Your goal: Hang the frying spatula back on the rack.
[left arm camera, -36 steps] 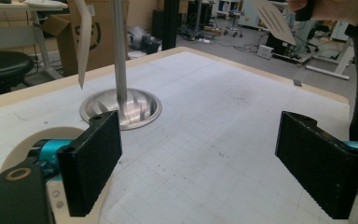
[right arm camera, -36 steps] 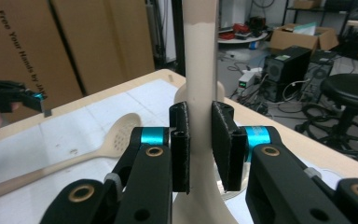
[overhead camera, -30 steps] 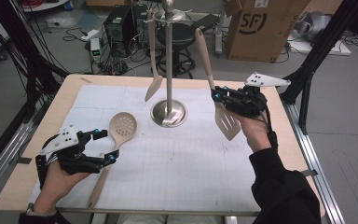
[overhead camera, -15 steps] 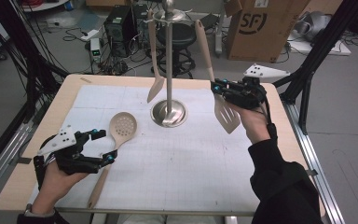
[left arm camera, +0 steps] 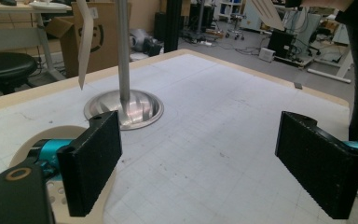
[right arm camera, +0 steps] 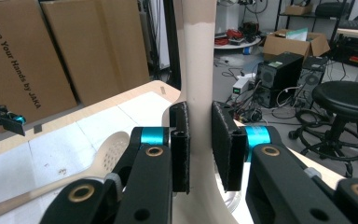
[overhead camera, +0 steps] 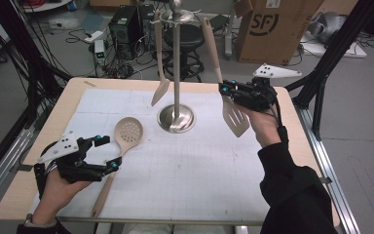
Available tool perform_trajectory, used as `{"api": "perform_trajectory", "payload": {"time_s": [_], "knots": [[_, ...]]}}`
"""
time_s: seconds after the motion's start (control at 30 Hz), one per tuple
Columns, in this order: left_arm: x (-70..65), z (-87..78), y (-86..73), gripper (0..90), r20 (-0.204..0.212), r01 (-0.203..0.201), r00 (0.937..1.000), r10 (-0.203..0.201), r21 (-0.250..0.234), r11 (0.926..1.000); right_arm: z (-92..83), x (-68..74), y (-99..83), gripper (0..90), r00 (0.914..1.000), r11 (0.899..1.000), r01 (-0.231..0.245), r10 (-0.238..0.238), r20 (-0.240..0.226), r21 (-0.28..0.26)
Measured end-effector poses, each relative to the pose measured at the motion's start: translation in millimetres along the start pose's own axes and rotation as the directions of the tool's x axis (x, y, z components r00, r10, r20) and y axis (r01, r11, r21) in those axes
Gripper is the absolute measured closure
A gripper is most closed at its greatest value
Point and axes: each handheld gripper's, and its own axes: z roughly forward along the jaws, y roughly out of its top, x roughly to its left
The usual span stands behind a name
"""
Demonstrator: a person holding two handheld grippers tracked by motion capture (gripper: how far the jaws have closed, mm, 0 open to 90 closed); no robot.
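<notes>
Jaws of the right gripper (overhead camera: pixel 230 90) pinch the neck of a slotted turner (overhead camera: pixel 235 117), pads flat against both sides of its pale handle, as the right gripper view shows close up (right arm camera: pixel 200 144). The turner hangs from the top of a steel rack (overhead camera: pixel 176 73) near the far edge of the worktop (overhead camera: pixel 272 195), its blade raised off the surface, to the right of the rack's round base. A second utensil, a spatula (overhead camera: pixel 159 73), hangs on the rack's left side and is free of both grippers.

The left gripper (overhead camera: pixel 108 153) rests low at the near left of the worktop with its jaws spread wide and nothing between them; in the left gripper view its gripper (left arm camera: pixel 198 168) faces the rack's base (left arm camera: pixel 123 108) across bare gridded mat. A skimmer (overhead camera: pixel 126 134) lies flat on the worktop just beside it, bowl pointing toward the rack, its handle running back under the gripper's right jaw.
</notes>
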Motion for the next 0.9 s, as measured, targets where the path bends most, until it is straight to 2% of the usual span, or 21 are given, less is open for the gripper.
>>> {"api": "perform_trajectory", "payload": {"time_s": [0.4,0.9], "knots": [[0.0,-0.7,0.1,15.0,0.0,-0.002,1.0,0.002,0.001,1.0,2.7,3.1,2.4,78.3,0.9999,1.0,0.015,-0.015,-0.007,0.009],[-0.3,-0.2,0.0,15.1,0.002,0.0,1.0,0.0,0.0,1.0,6.3,1.1,1.4,78.3,1.0,1.0,0.009,-0.009,-0.003,0.021]]}}
